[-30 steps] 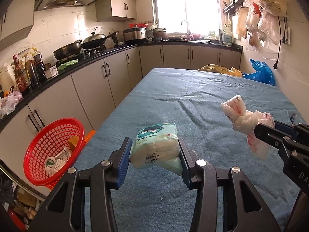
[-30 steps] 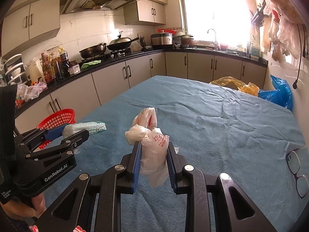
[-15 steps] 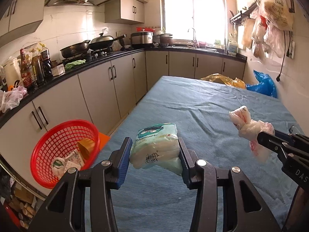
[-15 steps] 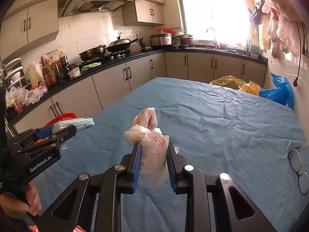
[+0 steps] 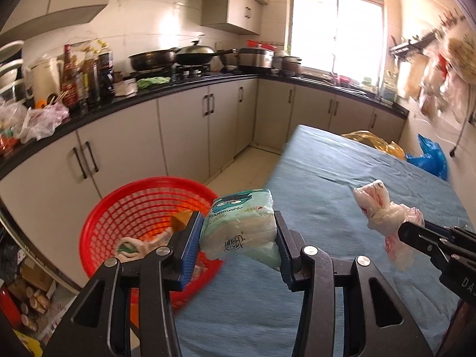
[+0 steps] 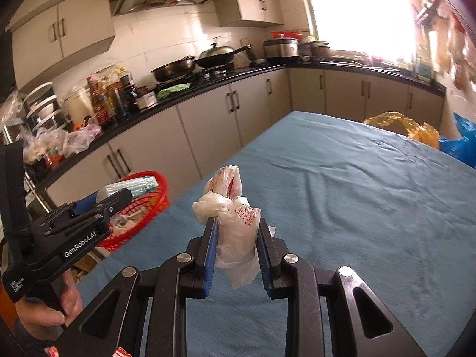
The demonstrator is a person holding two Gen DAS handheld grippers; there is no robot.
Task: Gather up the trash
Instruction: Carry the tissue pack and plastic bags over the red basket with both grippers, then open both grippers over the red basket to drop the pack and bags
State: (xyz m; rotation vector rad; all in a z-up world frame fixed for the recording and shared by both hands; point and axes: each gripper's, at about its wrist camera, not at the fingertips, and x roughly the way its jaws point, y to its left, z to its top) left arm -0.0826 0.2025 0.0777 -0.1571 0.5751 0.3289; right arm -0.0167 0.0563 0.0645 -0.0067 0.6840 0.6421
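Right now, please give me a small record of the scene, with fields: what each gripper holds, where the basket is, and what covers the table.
left gripper: shut on tissue pack
right gripper: shut on plastic bag
basket: red, beside the table's left edge, below table level, some trash already inside
table: covered by blue cloth
tissue pack position: near the table edge, next to the basket

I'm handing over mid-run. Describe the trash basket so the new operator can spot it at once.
Find the long table under the blue cloth, then look off its edge on the side of the cabinet run with the black countertop. Low beside the table stands the red basket, round, open latticed plastic with scraps inside. It is the only bright red container there.
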